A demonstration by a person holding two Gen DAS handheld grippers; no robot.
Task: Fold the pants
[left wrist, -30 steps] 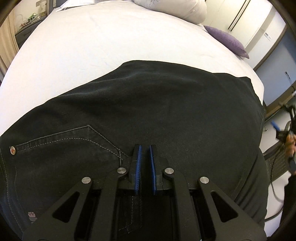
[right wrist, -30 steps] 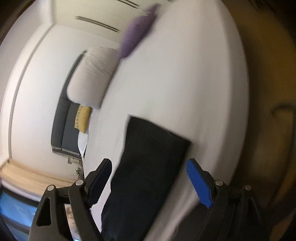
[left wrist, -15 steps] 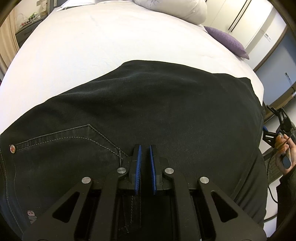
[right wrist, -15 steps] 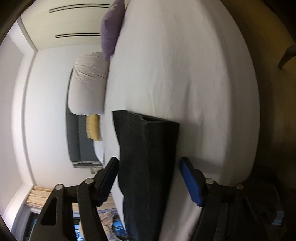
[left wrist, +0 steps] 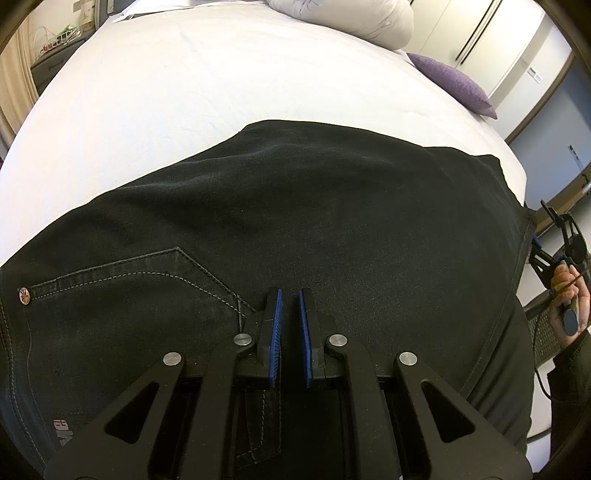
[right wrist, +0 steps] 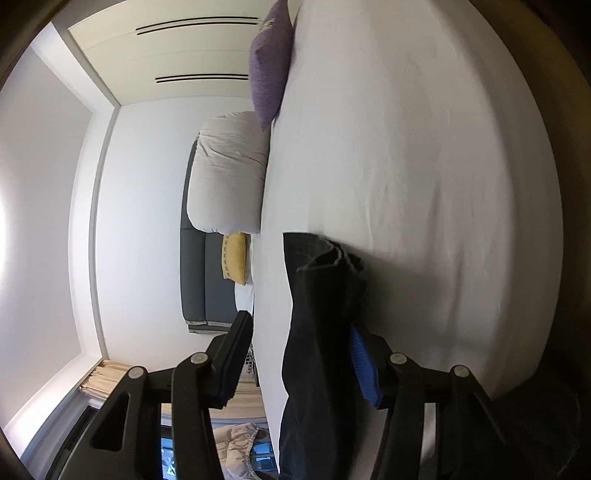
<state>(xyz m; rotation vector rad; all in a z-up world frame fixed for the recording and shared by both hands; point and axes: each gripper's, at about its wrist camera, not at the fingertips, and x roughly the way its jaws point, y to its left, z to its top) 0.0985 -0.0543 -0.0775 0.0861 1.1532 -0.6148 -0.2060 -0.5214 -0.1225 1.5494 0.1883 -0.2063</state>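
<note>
1 pair of black pants (left wrist: 314, 229) lies folded flat on 1 white bed (left wrist: 192, 81), filling the middle and lower part of the left wrist view, with a stitched back pocket and 1 small metal rivet at the left edge of the frame. The left gripper (left wrist: 290, 306) sits at the bottom centre of that view, angled down over the fabric just right of the pocket seam; its 2 blue-padded fingers (left wrist: 275, 325) stand nearly pressed together with only a thin slit between them, and whether any cloth is pinched in that slit cannot be told. At the top of the frame lie 2 pillows, 1 white pillow (left wrist: 351, 14) and 1 purple pillow (left wrist: 454, 83) toward the upper right. At the far right edge a hand (left wrist: 567, 299) holds the right gripper (left wrist: 554, 236) beside the pants' end. In the right wrist view, rolled sideways, the right gripper (right wrist: 299, 354) sits at the bottom of the frame with its 2 fingers spread; its jaws have just been closing, and the pants' hem end (right wrist: 321, 295) stands between them, near the blue pad (right wrist: 364, 365) but clear of the black finger on the left. 1 yellow cushion (right wrist: 234, 258) shows at centre left against a grey headboard (right wrist: 194, 277).
</note>
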